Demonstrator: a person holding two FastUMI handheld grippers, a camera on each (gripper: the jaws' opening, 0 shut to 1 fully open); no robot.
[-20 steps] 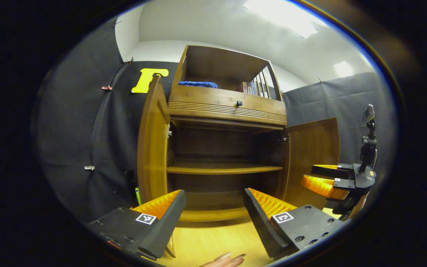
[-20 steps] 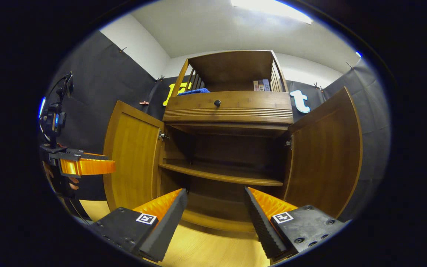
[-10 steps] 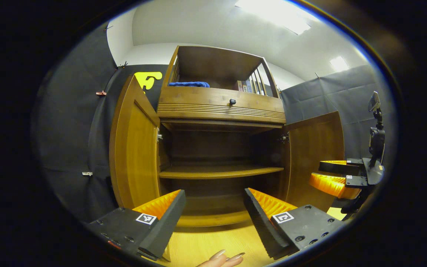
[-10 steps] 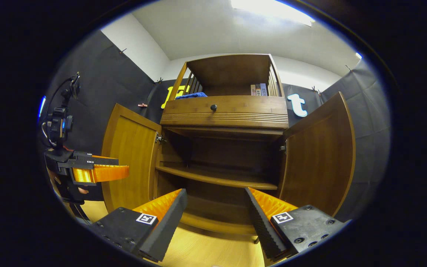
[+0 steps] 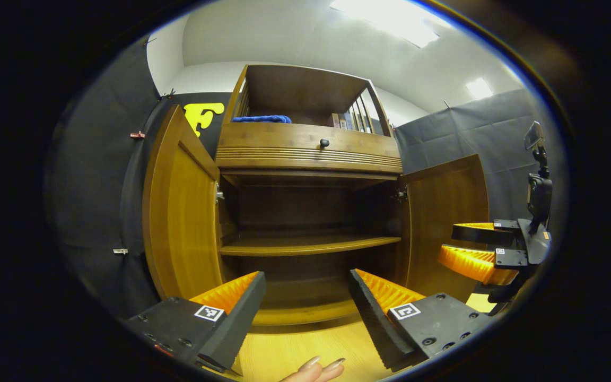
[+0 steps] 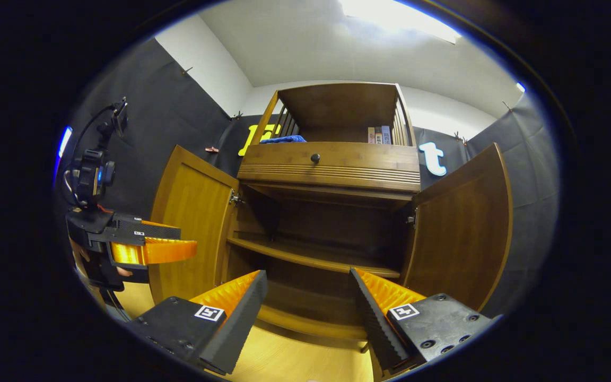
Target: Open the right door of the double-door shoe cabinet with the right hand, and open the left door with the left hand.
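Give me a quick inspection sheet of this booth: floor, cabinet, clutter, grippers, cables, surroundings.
Surface: wooden floor, bare in front of the cabinet.
Job's things: shoe cabinet; left door and right door both swung open; inner shelf empty.
Clutter: blue cloth and books in the top compartment.
Grippers: left gripper open, holding nothing; right gripper open, holding nothing.
Cables: one looping above the left gripper's mounted camera.
Surroundings: black cloth wall, white ceiling, ceiling light.

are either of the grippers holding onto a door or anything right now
Nothing is held. The left gripper and the right gripper are both open, with the left door and right door swung wide, untouched.
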